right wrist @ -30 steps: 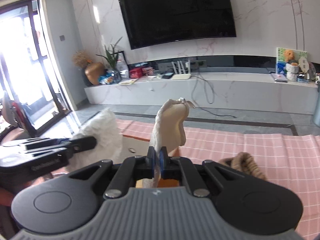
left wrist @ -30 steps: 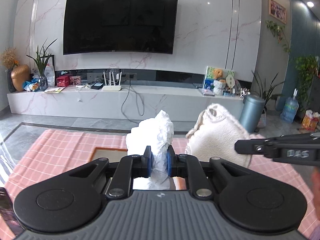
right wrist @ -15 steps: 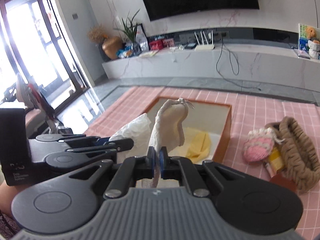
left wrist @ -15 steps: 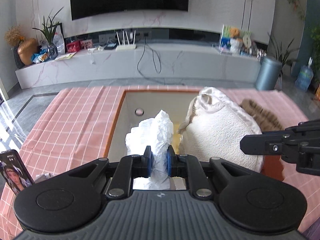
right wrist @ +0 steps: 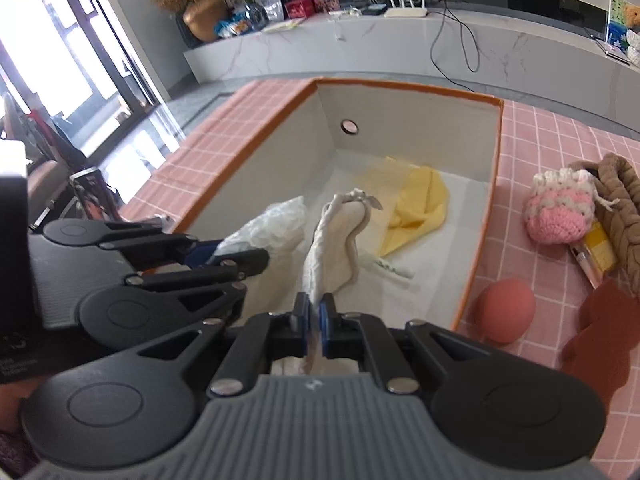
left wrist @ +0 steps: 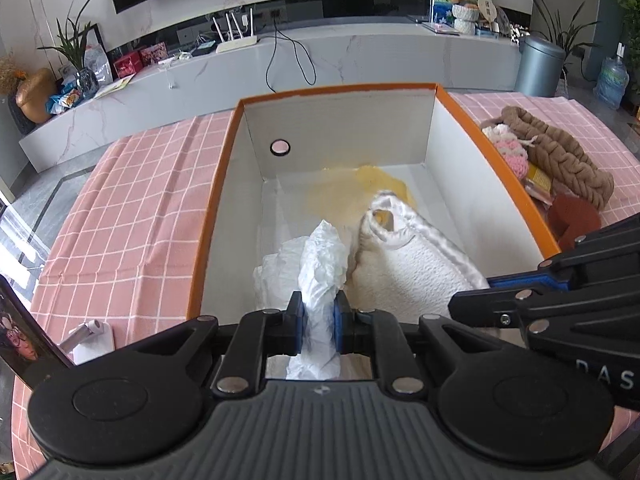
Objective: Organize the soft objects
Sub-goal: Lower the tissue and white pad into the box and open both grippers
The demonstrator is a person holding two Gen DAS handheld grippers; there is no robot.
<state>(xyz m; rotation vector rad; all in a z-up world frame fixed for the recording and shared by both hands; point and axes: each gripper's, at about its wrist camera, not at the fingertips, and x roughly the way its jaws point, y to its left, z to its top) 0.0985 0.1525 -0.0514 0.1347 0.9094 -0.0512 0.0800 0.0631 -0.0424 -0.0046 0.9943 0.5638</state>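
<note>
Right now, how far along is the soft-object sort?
Done: yellow cloth lies in the orange-rimmed box. In hand: left gripper holds a white plastic bag, right gripper a cream towel, both over the box. Left: pink knit pouch, brown knit bag, pink sponge.

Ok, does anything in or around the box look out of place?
Mostly tidy. Odd ones: a small white tube lying loose on the box floor, and the yellow cloth crumpled in the far corner rather than folded.
</note>
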